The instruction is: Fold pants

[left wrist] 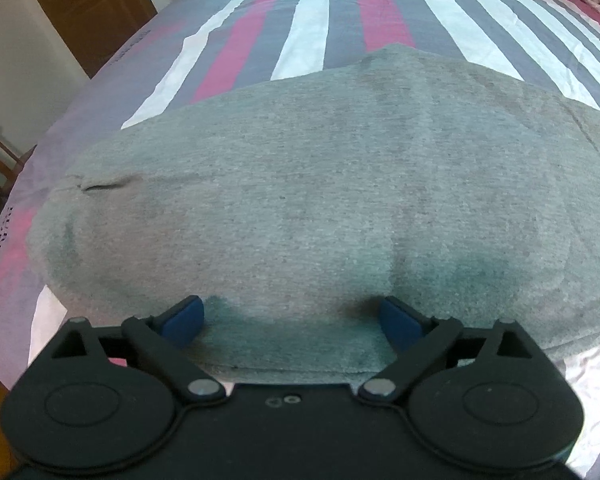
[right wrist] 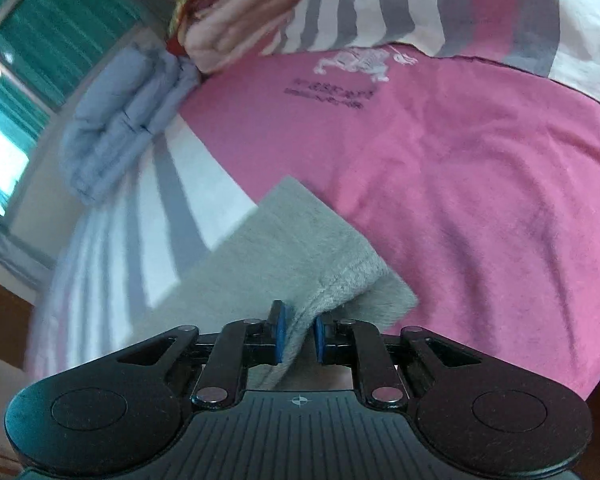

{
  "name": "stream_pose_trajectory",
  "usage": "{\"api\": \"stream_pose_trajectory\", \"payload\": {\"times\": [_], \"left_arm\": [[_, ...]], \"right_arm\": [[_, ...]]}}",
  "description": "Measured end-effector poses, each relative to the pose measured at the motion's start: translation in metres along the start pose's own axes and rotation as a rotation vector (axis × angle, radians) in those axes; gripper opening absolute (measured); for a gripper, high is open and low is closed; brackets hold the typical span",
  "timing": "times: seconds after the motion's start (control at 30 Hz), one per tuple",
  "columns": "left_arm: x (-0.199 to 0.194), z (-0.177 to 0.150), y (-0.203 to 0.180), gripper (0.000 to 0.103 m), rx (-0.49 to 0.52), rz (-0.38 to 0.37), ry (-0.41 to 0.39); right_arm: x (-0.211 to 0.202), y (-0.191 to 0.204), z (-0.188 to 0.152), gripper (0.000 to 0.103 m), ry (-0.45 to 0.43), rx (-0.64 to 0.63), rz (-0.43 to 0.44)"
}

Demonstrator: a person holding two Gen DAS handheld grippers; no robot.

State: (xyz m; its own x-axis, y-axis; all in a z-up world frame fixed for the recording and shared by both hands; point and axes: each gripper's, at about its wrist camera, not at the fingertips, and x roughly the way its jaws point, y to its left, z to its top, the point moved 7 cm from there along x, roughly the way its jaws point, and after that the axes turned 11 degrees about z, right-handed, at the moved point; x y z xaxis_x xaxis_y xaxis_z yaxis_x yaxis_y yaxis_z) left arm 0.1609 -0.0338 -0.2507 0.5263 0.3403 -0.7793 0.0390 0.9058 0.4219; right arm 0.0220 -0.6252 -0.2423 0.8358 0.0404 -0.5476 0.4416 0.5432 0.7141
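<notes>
- Pants (left wrist: 300, 208), grey and fleecy, lie spread across the striped bed sheet (left wrist: 316, 32), their near hem running just below the left gripper (left wrist: 292, 318).
- Left gripper's blue-padded fingers (left wrist: 182, 320) stand wide apart, both tips resting on or just above the grey cloth (contact is hard to judge), nothing pinched between them.
- Right gripper (right wrist: 299, 334) has its fingers (right wrist: 278, 332) close together around a lifted fold of the pants (right wrist: 284, 248); the fold touches the left pad, while a thin gap shows by the right one.
- Beyond that fold, in the right wrist view, a grey corner of the pants overlaps a pink shirt (right wrist: 480, 200) printed with a white horse-and-rider logo and dark lettering.
- Further off sit a folded pale-blue quilt (right wrist: 120, 120) and a pink-and-red bundle (right wrist: 236, 12) at the sheet's edge.
- Farthest back are a green-curtained window (right wrist: 32, 52) and, in the left wrist view, a brown wooden door (left wrist: 88, 4).
</notes>
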Motion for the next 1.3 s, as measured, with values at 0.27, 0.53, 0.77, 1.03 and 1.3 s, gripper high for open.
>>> {"api": "stream_pose_trajectory", "payload": {"times": [0.27, 0.53, 0.77, 1.03, 1.3], "left_arm": [[0.001, 0.000, 0.002, 0.090, -0.004, -0.011, -0.001], [-0.002, -0.001, 0.005, 0.092, -0.013, -0.015, -0.012], [-0.002, -0.001, 0.006, 0.092, -0.016, -0.016, -0.012], [-0.002, -0.001, 0.007, 0.092, -0.030, -0.018, -0.012], [-0.005, -0.001, 0.009, 0.092, -0.043, -0.013, -0.027]], "right_arm": [[-0.012, 0.016, -0.003, 0.006, 0.017, -0.117, -0.061], [0.005, 0.011, -0.014, 0.010, 0.109, -0.254, -0.211], [-0.032, 0.030, -0.014, 0.028, 0.027, -0.277, -0.218], [0.018, 0.116, -0.048, 0.072, 0.066, -0.570, -0.130], [0.066, 0.078, -0.093, 0.074, 0.266, -0.709, -0.273]]}}
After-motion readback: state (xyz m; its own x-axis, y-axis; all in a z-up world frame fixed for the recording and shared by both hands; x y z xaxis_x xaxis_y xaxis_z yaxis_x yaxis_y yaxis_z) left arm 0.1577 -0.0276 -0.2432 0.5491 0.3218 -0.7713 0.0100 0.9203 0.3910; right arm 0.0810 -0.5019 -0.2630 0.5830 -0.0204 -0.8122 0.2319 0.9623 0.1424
